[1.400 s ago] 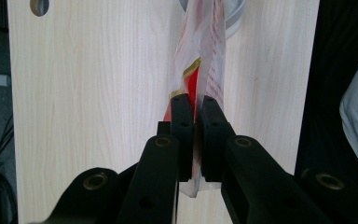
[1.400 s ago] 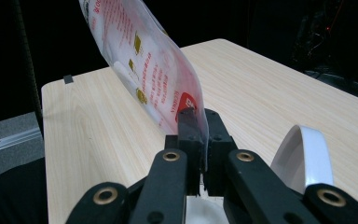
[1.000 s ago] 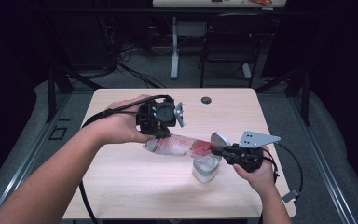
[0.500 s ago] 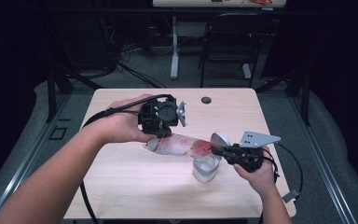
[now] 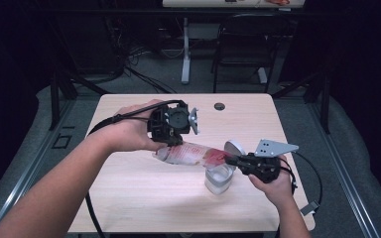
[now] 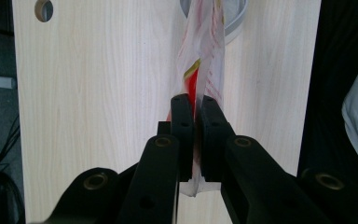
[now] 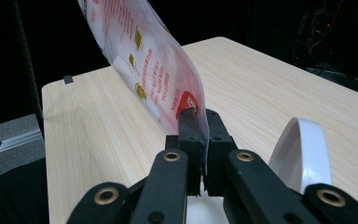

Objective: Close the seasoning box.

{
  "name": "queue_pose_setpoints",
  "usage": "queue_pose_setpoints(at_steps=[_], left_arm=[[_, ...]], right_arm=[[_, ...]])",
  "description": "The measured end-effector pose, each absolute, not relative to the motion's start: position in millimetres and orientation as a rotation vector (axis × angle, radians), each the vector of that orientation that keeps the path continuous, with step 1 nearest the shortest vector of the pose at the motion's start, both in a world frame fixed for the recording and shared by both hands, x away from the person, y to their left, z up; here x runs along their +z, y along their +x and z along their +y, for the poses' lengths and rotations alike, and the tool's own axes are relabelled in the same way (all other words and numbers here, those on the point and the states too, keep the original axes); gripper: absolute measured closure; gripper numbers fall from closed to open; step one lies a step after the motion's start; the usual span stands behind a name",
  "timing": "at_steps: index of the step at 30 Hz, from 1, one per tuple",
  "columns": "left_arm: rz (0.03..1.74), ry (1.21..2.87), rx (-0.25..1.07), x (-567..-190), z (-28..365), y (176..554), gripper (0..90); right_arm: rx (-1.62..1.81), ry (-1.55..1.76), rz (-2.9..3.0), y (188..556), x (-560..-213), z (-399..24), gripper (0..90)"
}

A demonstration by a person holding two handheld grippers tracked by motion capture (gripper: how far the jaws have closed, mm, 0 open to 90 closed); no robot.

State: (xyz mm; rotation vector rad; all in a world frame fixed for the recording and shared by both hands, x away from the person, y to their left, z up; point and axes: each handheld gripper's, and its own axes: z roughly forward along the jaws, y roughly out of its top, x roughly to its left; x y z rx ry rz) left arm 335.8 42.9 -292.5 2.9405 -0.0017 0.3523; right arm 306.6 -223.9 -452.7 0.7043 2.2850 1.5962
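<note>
Dark room, pale wood surface (image 5: pixel 129 198) mostly bare toward its left and near edges. Left gripper (image 6: pixel 193 116) fingers clamp one end of a red-printed plastic pouch (image 5: pixel 193 153), held tilted above mid-surface. Right gripper (image 7: pixel 199 126) fingers pinch its other end over a clear cup (image 5: pixel 217 179), beside a white lid (image 5: pixel 234 147), near the right edge.

Pouch (image 7: pixel 144 65) top cut off above
</note>
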Motion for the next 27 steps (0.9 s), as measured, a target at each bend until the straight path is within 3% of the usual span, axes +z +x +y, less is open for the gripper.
queue_pose_setpoints(at_steps=[27], left_arm=[[-0.012, 2.946, 0.355, -290.1, 38.4, 336.1, 86.7]], right_arm=[[1.596, 0.713, 2.287, 307.0, -453.6, -225.1, 88.6]])
